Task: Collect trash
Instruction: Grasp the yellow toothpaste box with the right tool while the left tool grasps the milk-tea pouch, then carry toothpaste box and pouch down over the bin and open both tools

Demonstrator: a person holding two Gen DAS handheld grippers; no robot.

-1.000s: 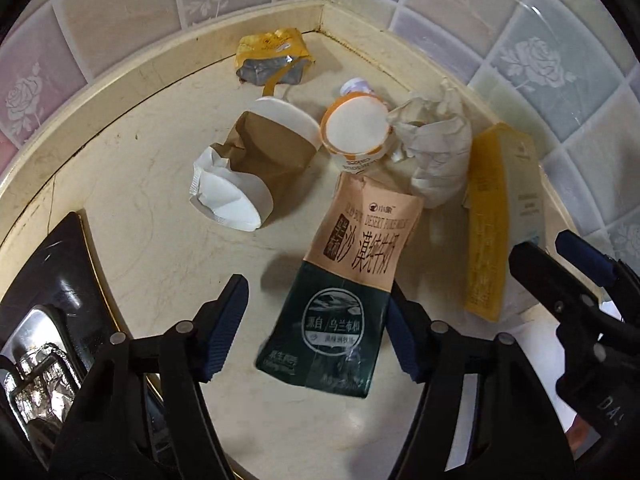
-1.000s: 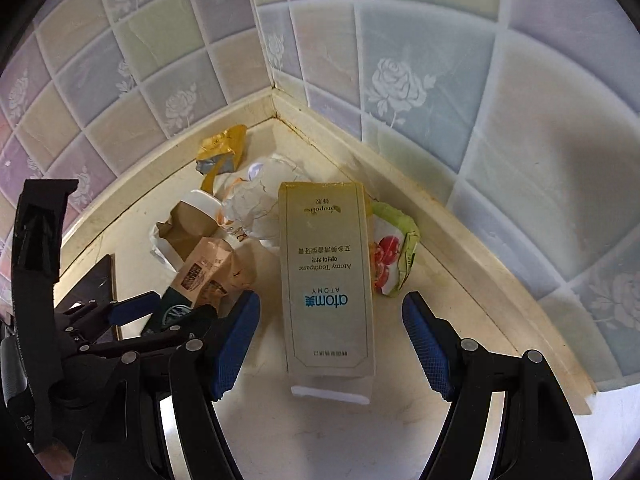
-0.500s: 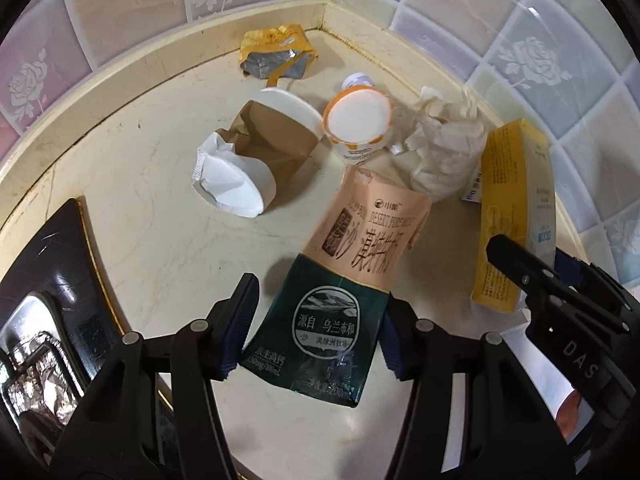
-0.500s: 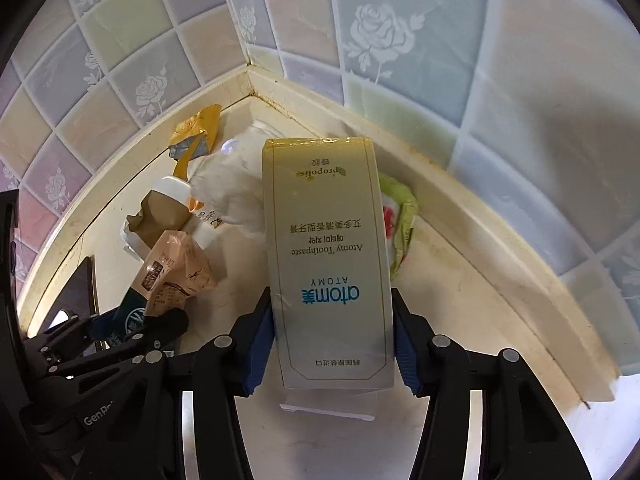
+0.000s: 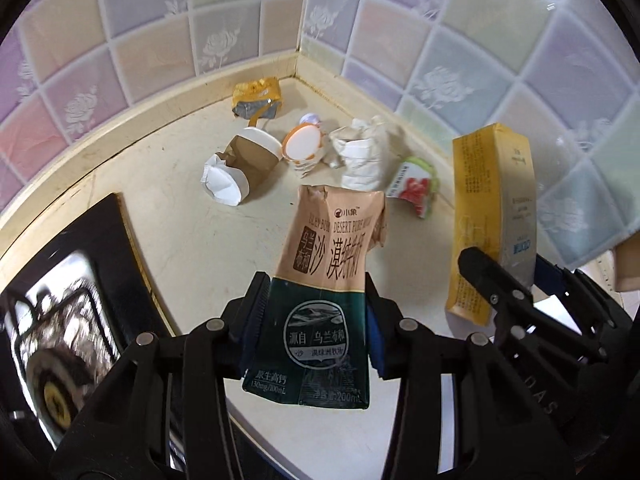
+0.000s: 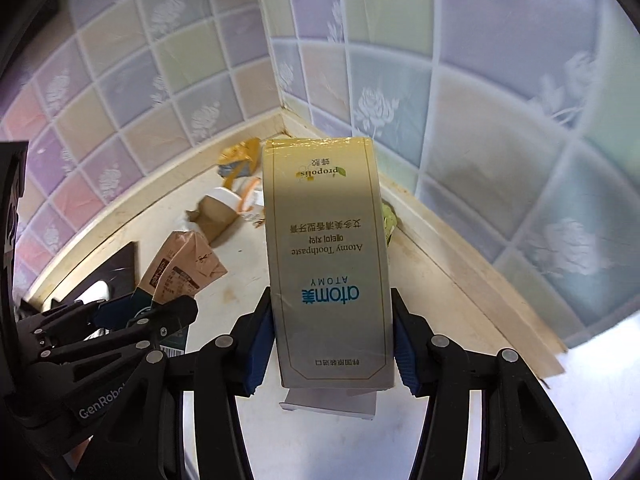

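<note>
1. A black stove point(image 5: 76, 280) sits at the far left of the cream counter point(image 5: 168, 184), well left of the paper cup point(image 5: 244, 166).
2. The paper cup, crushed and lying on its side, is the landmark: it rests near the corner of the rose-patterned wall tiles point(image 5: 156, 52).
3. Behind the cup, closer to the corner, lies a yellow wrapper point(image 5: 258, 96) with its foil inside showing.
4. Just right of the cup, an orange-rimmed tub point(image 5: 303, 148) stands tilted, almost touching the cup's rim.
5. Further right of the cup, a crumpled white paper point(image 5: 366, 152) lies beside the tub.
6. In front of the cup and raised off the counter, the left gripper point(image 5: 314, 320) is clenched on a milk carton point(image 5: 332, 264), its blue pads pressing the carton's dark green lower half; the flattened tan top points toward the cup.
7. Right of the cup, beyond the paper, a green-and-red packet point(image 5: 416, 188) lies near the wall.
8. Far right of the cup, the right gripper point(image 6: 332, 340) grasps a toothpaste box point(image 6: 328, 256) by both long sides, the box lifted clear of the counter and its printing upside down in the right wrist view.
9. In that same view the box hides most of the paper and packet; the cup point(image 6: 218, 210) shows to its left.
</note>
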